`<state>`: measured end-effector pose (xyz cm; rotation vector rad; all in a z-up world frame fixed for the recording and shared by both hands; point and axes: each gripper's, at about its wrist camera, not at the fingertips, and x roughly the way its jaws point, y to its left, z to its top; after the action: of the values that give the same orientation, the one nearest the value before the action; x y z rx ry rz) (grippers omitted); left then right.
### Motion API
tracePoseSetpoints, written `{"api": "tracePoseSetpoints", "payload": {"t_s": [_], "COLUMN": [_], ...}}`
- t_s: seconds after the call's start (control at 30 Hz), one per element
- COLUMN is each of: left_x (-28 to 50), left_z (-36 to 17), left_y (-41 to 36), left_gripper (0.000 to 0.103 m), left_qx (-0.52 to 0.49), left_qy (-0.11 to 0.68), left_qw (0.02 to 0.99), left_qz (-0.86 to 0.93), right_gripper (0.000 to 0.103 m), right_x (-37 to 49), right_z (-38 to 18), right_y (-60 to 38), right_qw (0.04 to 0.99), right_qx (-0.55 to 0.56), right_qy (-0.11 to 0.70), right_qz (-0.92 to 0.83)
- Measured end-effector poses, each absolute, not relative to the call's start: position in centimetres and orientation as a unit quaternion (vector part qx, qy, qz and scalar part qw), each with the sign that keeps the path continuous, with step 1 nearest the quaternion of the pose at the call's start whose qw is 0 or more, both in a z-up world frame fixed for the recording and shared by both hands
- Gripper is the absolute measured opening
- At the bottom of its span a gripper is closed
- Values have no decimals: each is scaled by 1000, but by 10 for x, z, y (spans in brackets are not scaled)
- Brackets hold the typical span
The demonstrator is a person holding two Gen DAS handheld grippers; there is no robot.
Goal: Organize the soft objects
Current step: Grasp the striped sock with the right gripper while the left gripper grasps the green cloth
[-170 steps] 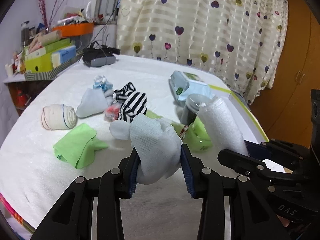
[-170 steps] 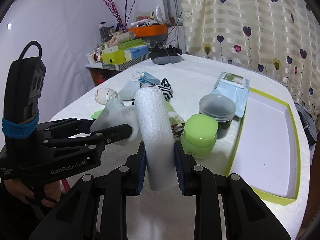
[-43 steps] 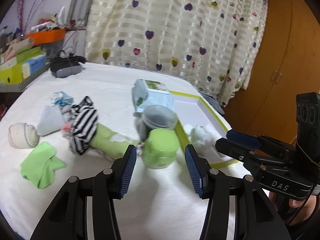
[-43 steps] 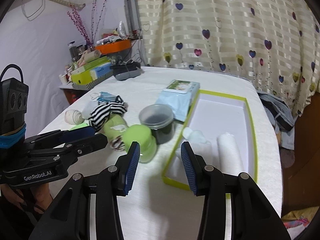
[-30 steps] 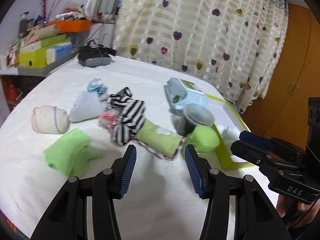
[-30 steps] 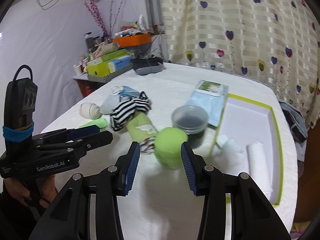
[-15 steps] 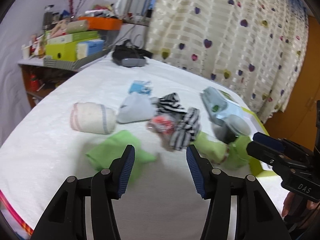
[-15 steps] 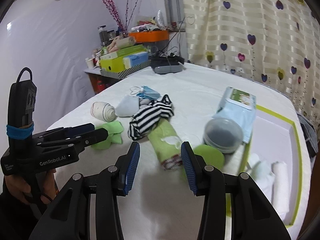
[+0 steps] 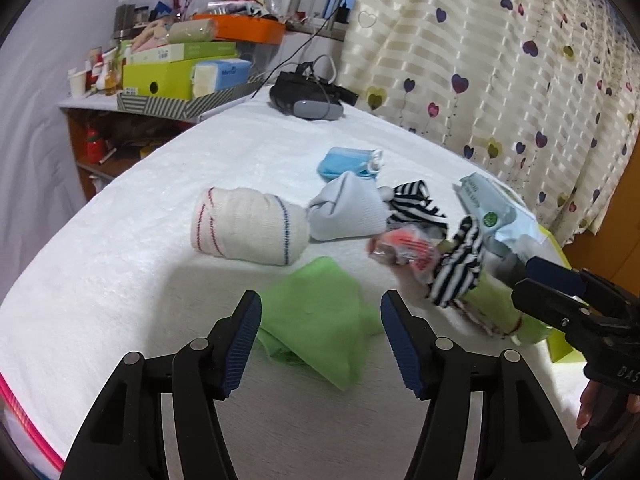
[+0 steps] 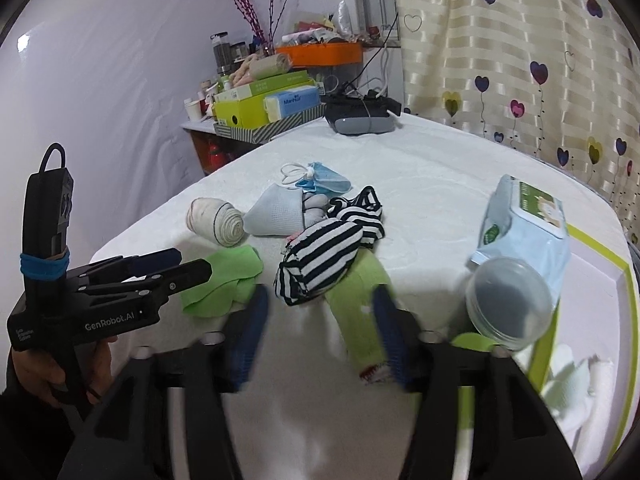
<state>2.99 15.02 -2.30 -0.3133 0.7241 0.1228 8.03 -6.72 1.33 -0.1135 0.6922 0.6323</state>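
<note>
My left gripper [image 9: 320, 340] is open and empty, its jaws on either side of a folded green cloth [image 9: 316, 328] on the white table; the cloth also shows in the right wrist view [image 10: 224, 280]. Behind it lie a rolled cream sock [image 9: 248, 224], a pale blue sock [image 9: 348, 212] and a black-and-white striped sock [image 9: 456, 268]. My right gripper [image 10: 320, 332] is open and empty, blurred, over a green rolled sock [image 10: 360, 308] beside the striped sock [image 10: 320, 264]. White soft items [image 10: 576, 376] lie in the green-rimmed tray [image 10: 624, 320].
A blue face mask [image 10: 324, 180], a wet-wipes pack [image 10: 528, 220], a clear lidded jar [image 10: 508, 304] and a red wrapper [image 9: 404, 248] lie on the table. A black-grey headset [image 10: 360, 116] sits at the far edge. A cluttered shelf [image 9: 180, 76] stands at the left.
Both grippers have let go of their soft items, now in the tray, and have swung left and closer. The left one now straddles the green cloth; the right one nears the green rolled sock.
</note>
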Motion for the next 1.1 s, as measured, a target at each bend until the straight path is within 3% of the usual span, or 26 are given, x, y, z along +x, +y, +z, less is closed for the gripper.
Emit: {"api": "tracePoseSetpoints", "payload": {"t_s": [0.43, 0.47, 0.5, 0.57, 0.67, 1.03, 1.1], "left_x": [37, 37, 38, 39, 42, 53, 53], "left_z": [-43, -43, -43, -44, -45, -43, -43], "left_y": [160, 160, 160, 159, 155, 126, 124], "left_gripper": [63, 63, 63, 63, 64, 65, 61], "left_qx": [-157, -157, -157, -155, -148, -70, -59], "left_qy": [381, 381, 382, 382, 385, 407, 409], "left_qw": [909, 909, 909, 909, 909, 908, 907], "left_qz": [59, 58, 57, 57, 58, 73, 79], "right_gripper": [61, 55, 41, 27, 15, 13, 13], "right_x": [111, 111, 110, 108, 105, 93, 92], "right_z": [-2, -2, -2, -2, -1, 6, 9], "right_y": [-36, -36, -36, -37, -38, -49, -52], "right_qw": [882, 881, 882, 883, 885, 888, 889], "right_qx": [-62, -62, -65, -67, -75, -64, -61], "right_qy": [364, 364, 362, 357, 351, 336, 334], "right_qz": [294, 295, 295, 297, 296, 306, 306]}}
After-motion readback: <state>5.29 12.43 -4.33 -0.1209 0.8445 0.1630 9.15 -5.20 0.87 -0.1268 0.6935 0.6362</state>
